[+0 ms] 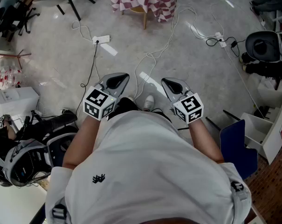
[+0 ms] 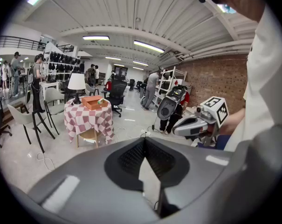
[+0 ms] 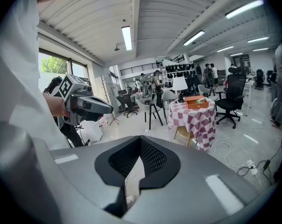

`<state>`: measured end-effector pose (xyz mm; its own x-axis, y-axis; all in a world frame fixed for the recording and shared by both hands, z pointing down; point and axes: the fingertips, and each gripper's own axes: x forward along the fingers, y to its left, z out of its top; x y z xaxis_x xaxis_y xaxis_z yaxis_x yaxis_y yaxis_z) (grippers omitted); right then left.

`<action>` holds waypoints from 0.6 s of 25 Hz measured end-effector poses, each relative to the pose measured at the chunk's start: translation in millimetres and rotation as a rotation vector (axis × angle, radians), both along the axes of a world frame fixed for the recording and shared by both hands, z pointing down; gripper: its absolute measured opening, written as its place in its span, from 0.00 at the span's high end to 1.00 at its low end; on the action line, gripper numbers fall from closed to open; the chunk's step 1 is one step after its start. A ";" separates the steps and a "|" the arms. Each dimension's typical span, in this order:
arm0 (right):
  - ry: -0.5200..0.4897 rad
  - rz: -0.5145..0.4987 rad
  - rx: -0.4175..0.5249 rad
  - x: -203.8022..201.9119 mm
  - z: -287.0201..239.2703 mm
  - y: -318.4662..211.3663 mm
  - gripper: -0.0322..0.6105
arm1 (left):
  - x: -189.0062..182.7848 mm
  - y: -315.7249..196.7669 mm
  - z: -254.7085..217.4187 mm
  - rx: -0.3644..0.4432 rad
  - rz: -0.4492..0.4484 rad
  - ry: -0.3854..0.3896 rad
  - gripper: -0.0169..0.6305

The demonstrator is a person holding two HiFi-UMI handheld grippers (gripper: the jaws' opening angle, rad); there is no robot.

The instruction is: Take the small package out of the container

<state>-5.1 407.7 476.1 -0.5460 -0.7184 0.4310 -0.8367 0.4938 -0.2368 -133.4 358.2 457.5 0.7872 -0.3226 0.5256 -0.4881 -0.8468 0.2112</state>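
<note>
I see the left gripper (image 1: 118, 80) and right gripper (image 1: 170, 84) held near my body, each with fingers pressed together on nothing. Far ahead, a checked table (image 2: 87, 118) carries an orange box (image 2: 94, 101) containing a small green package (image 3: 201, 101).

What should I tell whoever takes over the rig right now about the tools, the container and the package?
Tools: left tool shut and empty; right tool shut and empty, the two side by side.
Things: the orange container sits on the checkered-cloth table, well away from both tools. A small greenish item inside may be the package; it is too small to confirm.
Done: nothing yet; the package is not out.
Left: walk to the table, open one tool, grip the package, lift it clear of the container.
</note>
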 end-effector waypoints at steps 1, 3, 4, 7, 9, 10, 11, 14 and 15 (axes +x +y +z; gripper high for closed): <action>0.008 0.002 0.006 6.3 1.6 -9.8 0.95 | 6.0 -9.7 -0.5 0.008 -0.003 0.010 0.89; 0.018 0.007 0.014 16.9 4.1 -24.2 0.95 | 16.7 -23.8 -0.5 0.016 -0.006 0.024 0.89; 0.019 0.009 0.015 20.9 4.6 -27.3 0.95 | 21.4 -26.6 0.0 0.015 -0.005 0.026 0.89; 0.014 0.024 0.016 32.6 5.4 -34.4 0.95 | 37.2 -32.9 0.5 0.013 0.012 0.031 0.89; 0.005 0.040 0.010 40.2 8.2 -43.6 0.95 | 49.1 -42.4 1.7 0.014 0.030 0.034 0.89; -0.001 0.048 0.007 43.4 9.5 -49.2 0.95 | 55.3 -48.4 2.8 0.014 0.043 0.038 0.89; -0.007 0.056 0.004 46.4 10.4 -55.7 0.95 | 61.6 -55.1 4.0 0.013 0.057 0.044 0.89; 0.002 0.080 0.003 56.5 11.6 -83.5 0.95 | 79.7 -86.1 11.1 0.004 0.092 0.072 0.89; 0.014 0.087 0.001 59.3 11.5 -94.5 0.95 | 84.6 -99.7 13.7 -0.003 0.098 0.080 0.89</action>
